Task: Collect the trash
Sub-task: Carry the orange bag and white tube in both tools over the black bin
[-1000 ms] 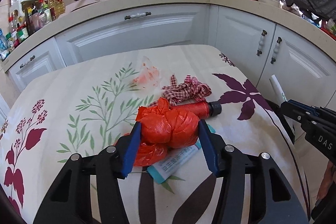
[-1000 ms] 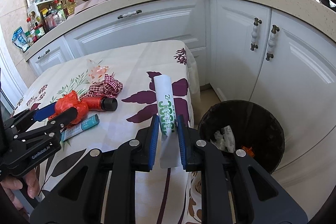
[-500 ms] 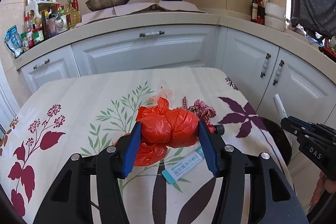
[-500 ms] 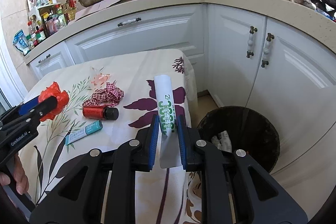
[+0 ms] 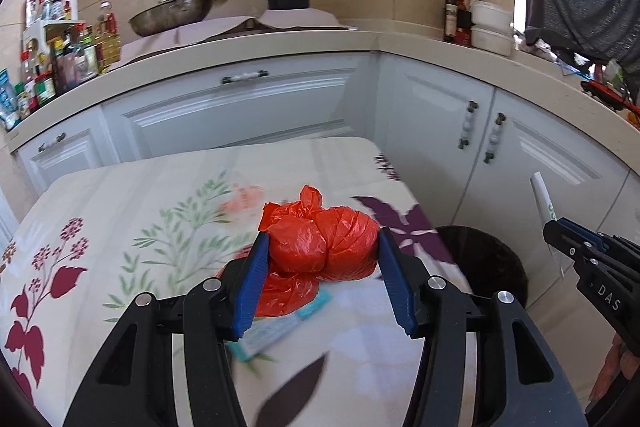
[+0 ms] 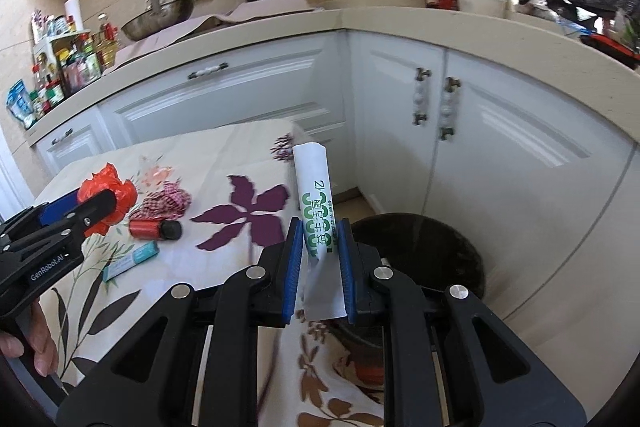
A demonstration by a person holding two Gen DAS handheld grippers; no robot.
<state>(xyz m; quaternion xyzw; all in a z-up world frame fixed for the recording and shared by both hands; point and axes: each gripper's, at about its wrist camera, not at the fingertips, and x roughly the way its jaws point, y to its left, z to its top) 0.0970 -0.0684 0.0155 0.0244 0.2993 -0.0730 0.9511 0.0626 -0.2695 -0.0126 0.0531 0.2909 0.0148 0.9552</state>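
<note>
Left wrist view: left tool [image 5: 322,269] pinches a red bag [image 5: 324,245], lifted above the tabletop [image 5: 120,195], with the bin [image 5: 486,267] to the right. Right wrist view: right tool [image 6: 319,261] clamps a white tube [image 6: 314,199] near the bin [image 6: 420,247]. Carrying step; next, each load needs releasing over the bin.
</note>
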